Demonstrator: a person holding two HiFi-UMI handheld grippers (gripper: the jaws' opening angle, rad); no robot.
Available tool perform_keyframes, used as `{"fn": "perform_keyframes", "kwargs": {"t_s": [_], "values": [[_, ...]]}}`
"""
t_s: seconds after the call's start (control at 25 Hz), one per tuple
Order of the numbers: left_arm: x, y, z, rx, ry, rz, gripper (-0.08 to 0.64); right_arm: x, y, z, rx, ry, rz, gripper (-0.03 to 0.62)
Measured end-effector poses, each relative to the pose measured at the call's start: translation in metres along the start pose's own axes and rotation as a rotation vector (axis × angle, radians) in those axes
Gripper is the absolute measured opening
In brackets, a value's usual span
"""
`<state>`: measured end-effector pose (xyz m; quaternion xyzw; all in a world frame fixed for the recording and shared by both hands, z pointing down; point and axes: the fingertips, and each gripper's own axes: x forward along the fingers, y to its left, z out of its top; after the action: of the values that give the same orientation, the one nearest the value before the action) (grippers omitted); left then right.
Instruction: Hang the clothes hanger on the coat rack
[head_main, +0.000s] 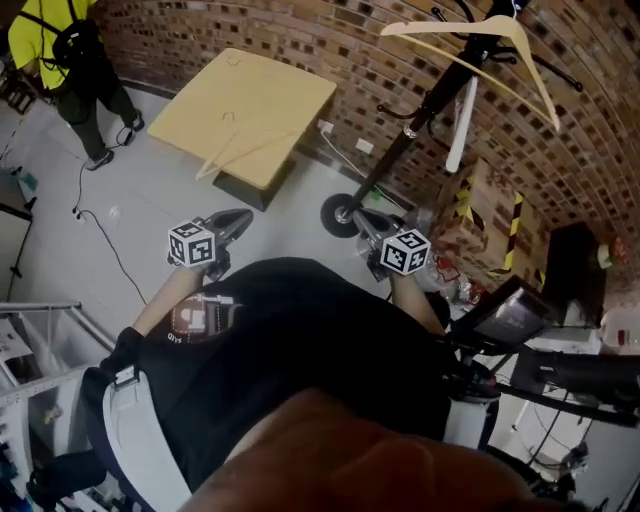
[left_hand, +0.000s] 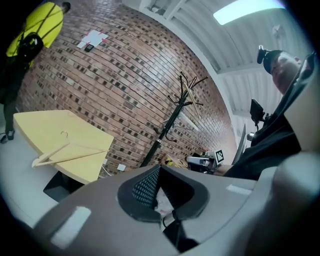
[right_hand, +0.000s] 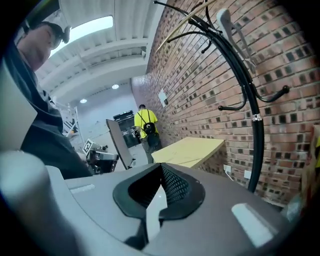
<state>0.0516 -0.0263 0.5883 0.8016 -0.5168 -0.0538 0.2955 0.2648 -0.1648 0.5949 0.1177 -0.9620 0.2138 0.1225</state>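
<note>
Both of my tongs are empty. The left tongs (head_main: 240, 218) are closed right up, pad against pad with nothing between them, and the right tongs (head_main: 364, 222) are the same: closed, holding nothing. Both sit close in front of my body, well apart from the counter (head_main: 290, 90) and from the coat rack (head_main: 420, 115).

One hanger (head_main: 440, 25) hangs at the top of the coat rack, against the brick wall (head_main: 300, 30). A second hanger (head_main: 245, 150), pale wood, lies flat on the yellow counter near its front edge, one end reaching just past the edge. In the left gripper view this second hanger (left_hand: 70, 152) is off to the left, with the coat rack (left_hand: 167, 125) further right.

I judge that I am between grasps: one hanger is up, and the one on the counter is the next to fetch. No pick has begun.

The next move calls for bringing one pair of tongs over to the counter, opening them, and closing on the second hanger where it overhangs the edge, since the rest lies flat on the top. After that I must lift it high and bring its hook over a free arm of the coat rack.
</note>
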Motion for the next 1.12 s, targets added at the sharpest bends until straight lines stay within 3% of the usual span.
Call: {"fn": "perform_keyframes", "kwargs": {"t_s": [0.16,0.36,0.64,0.8,0.96,1.12], "values": [[0.0,0.01,-0.003,-0.02,-0.01,0.071,0.0,0.032,-0.018,0.001,-0.03,0.055,0.07,0.014],[-0.017,0.052,0.005,-0.058,-0.044,0.129,0.0,0.09,-0.018,0.008,-0.079,0.114,0.118,0.015],[-0.04,0.146,0.034,-0.081,-0.078,0.087,0.0,0.192,-0.017,0.024,-0.117,0.197,0.08,0.029],[-0.061,0.207,0.052,-0.112,-0.029,0.046,0.0,0.244,-0.03,0.03,0.03,0.229,0.013,0.064],[-0.077,0.271,0.067,-0.165,0.0,0.052,0.0,0.288,-0.075,0.036,0.225,0.24,-0.064,0.111],[-0.091,0.32,0.055,-0.292,0.003,0.096,0.0,0.306,-0.125,0.019,0.412,0.258,-0.133,0.146]]}}
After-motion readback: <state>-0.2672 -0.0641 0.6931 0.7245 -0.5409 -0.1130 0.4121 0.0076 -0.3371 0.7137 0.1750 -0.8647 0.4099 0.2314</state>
